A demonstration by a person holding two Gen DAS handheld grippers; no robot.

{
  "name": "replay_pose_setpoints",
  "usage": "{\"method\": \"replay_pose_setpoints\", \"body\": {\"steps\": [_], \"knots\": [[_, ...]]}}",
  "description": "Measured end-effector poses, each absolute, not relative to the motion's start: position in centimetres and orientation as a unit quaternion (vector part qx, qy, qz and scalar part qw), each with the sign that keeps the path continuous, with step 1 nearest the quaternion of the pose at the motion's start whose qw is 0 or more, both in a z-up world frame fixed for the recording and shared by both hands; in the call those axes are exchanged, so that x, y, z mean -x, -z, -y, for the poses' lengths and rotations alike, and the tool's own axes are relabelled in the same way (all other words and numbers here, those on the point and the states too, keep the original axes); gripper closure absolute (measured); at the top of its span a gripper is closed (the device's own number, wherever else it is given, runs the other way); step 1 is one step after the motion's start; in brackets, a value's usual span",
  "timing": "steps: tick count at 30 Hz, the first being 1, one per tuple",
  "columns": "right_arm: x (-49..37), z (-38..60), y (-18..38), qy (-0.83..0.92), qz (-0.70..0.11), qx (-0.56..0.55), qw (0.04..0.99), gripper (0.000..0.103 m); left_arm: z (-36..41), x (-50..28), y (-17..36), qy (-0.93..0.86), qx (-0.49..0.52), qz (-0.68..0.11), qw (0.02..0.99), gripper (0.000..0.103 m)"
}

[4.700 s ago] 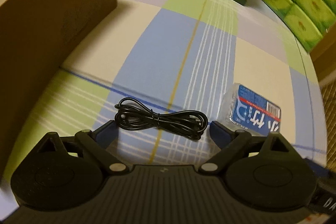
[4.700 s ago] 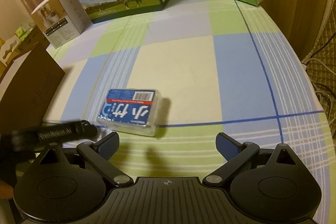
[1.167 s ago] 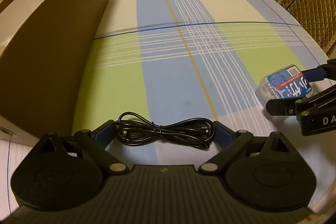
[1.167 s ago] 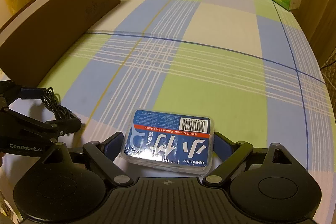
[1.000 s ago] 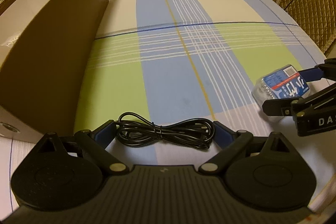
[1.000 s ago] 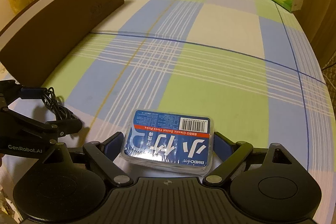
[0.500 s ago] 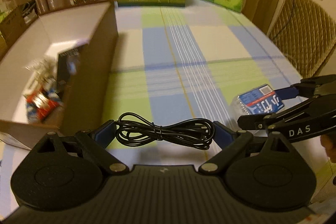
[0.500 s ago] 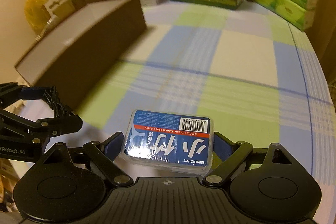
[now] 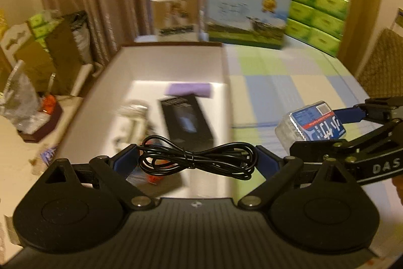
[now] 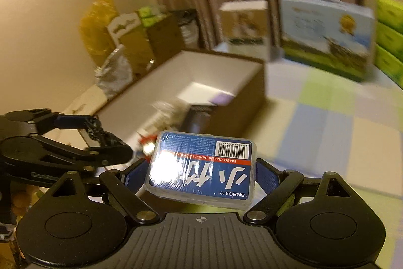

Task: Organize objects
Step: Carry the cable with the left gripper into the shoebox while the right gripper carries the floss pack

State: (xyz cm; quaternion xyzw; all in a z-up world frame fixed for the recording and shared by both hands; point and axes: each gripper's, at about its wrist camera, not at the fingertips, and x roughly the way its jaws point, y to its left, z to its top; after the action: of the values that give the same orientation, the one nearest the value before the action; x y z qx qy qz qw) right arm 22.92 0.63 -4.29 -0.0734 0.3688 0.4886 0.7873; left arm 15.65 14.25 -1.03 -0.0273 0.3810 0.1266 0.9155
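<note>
My left gripper (image 9: 196,159) is shut on a coiled black cable (image 9: 199,159) and holds it in the air over the near end of an open cardboard box (image 9: 224,82). My right gripper (image 10: 201,175) is shut on a clear dental floss box with a blue label (image 10: 201,168), held above the table to the right of the cardboard box (image 10: 252,90). The floss box (image 9: 311,122) and right gripper (image 9: 325,127) show at the right of the left wrist view. The left gripper (image 10: 100,132) with the cable shows at the left of the right wrist view.
The cardboard box holds a black flat pack (image 9: 187,120), a purple item (image 9: 189,88), a white bundle (image 9: 133,115) and a red item (image 10: 144,143). A milk carton box (image 9: 245,14), a small white box (image 9: 173,11) and green tissue packs (image 9: 317,14) stand at the table's far end.
Both grippers have risen from the tablecloth with their loads and moved left toward the cardboard box. The box's inside has come into view under the left gripper.
</note>
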Motion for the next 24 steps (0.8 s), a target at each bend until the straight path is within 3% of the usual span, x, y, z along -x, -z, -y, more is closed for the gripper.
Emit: {"method": "replay_pose_setpoints", "body": {"steps": [10,24], "knots": [[-24.8,-9.5,6.0,-0.47,-0.373,0.096,0.795,0.016,-22.7,-17.8,1.7,-0.137,-0.002,-0.385,0.913,0.009],[-32.2,-15.3,7.5,-0.413,-0.381,0.113,0.819,0.016,-29.7,-28.0,3.9,-0.056,-0.05,-0.386,0.919,0.009]]}}
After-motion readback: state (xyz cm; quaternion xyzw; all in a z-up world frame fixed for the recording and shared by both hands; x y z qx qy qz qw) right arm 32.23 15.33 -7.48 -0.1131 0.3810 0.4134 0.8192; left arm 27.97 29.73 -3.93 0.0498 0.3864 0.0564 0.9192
